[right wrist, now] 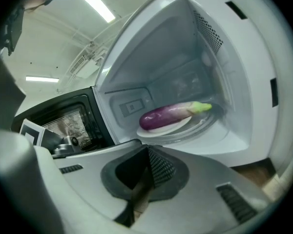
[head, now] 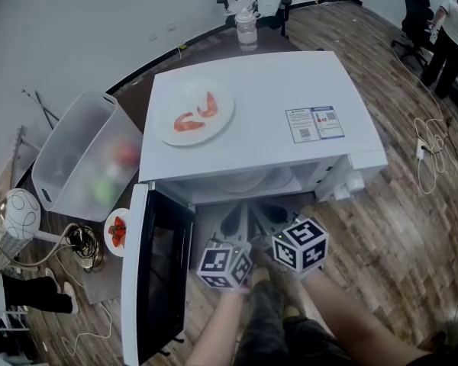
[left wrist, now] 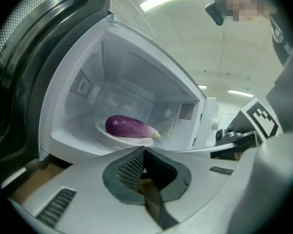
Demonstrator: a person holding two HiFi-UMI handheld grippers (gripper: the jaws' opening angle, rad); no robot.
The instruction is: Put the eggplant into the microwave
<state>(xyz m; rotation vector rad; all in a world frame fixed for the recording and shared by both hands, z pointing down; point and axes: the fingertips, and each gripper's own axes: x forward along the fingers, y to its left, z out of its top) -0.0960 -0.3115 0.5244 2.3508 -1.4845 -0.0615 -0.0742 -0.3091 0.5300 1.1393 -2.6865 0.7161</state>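
Starting left: clear bin point(head: 84, 155) beside microwave point(head: 267, 90), small dish of red fruit point(head: 117, 231) just below bin. Plate of orange-red food point(head: 196, 111) on microwave top. Microwave door point(head: 149, 273) swung open to left. Forearms reach up from bottom edge, close together. Left gripper point(left wrist: 142, 150) held before open cavity, pointing in, jaws pressed together, nothing between. Right gripper point(right wrist: 147, 149) just beside it, tipped slightly down, jaws likewise together, empty. Eggplant point(left wrist: 129, 127) lies on white plate point(left wrist: 132, 140) inside cavity, apart from both grippers.
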